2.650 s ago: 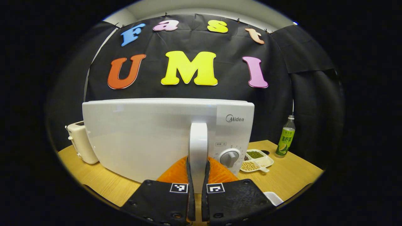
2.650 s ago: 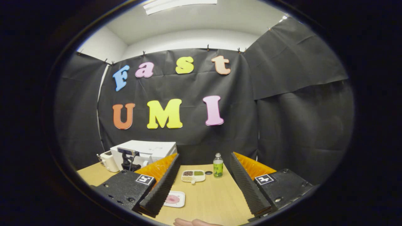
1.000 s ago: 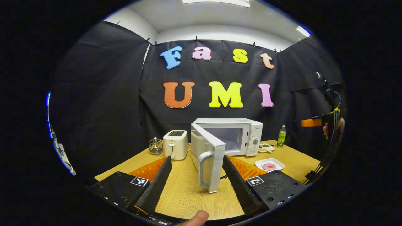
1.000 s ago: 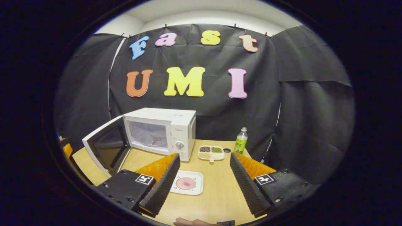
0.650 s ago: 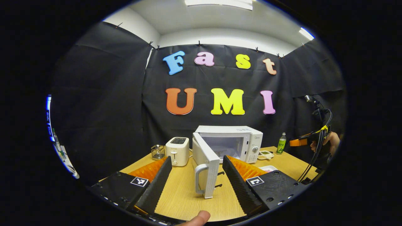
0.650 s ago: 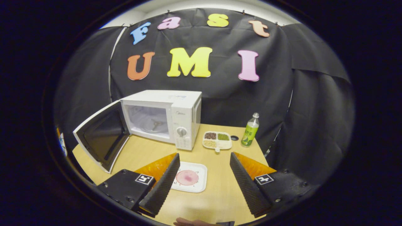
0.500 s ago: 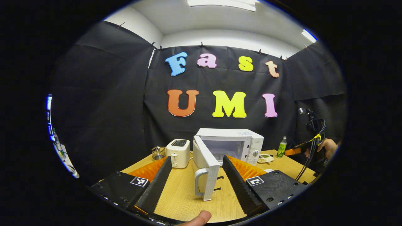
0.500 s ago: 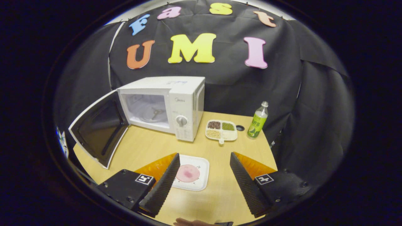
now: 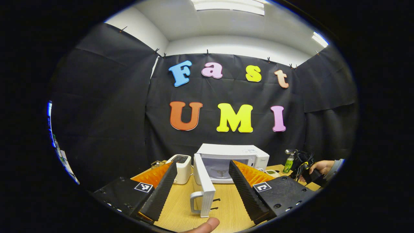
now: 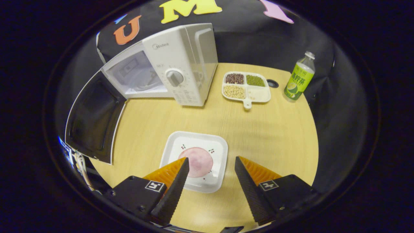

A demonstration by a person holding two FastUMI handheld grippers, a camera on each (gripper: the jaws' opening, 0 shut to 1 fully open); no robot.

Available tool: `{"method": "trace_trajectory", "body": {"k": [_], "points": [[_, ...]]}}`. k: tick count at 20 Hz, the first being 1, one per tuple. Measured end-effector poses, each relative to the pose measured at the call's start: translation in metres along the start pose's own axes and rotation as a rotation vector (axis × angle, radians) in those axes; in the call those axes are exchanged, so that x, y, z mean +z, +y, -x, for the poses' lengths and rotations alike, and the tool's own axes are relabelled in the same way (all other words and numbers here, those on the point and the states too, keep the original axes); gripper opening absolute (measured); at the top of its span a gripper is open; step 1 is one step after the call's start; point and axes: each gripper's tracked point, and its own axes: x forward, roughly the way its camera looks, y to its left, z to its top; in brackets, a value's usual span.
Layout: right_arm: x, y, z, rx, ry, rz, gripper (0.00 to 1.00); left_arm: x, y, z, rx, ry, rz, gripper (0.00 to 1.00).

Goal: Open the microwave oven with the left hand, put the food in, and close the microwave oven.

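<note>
The microwave door (image 9: 203, 186) now stands open, left gripper (image 9: 200, 191) backed off, unclenched — right gripper (image 10: 209, 176), jaws spread, has dropped over the food plate (image 10: 194, 160) — pickup comes next.

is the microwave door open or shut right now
Open. The microwave door is swung wide to the left of the microwave, so the bare cavity shows.

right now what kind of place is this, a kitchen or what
Probably a staged recording booth, not a real kitchen: black cloth walls hang around one wooden table set with an open microwave oven, a toaster and a plate of food.
</note>
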Motion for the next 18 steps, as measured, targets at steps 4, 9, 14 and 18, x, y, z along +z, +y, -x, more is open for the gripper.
{"method": "trace_trajectory", "body": {"k": [4, 9, 14, 18], "points": [[-0.015, -0.017, -0.033, -0.012, 0.148, -0.042, 0.75, -0.009, 0.002, -0.016, 0.022, 0.022, -0.011, 0.96], [-0.028, -0.014, -0.049, 0.072, 0.253, -0.045, 0.45, -0.018, 0.01, -0.026, 0.055, 0.072, -0.017, 0.96], [-0.023, -0.02, -0.055, 0.168, 0.353, -0.072, 0.1, -0.016, 0.012, -0.029, 0.064, 0.08, 0.0, 0.96], [-0.021, -0.021, -0.055, 0.324, 0.426, -0.195, 0.04, -0.013, 0.011, -0.026, 0.07, 0.086, 0.03, 0.95]]}}
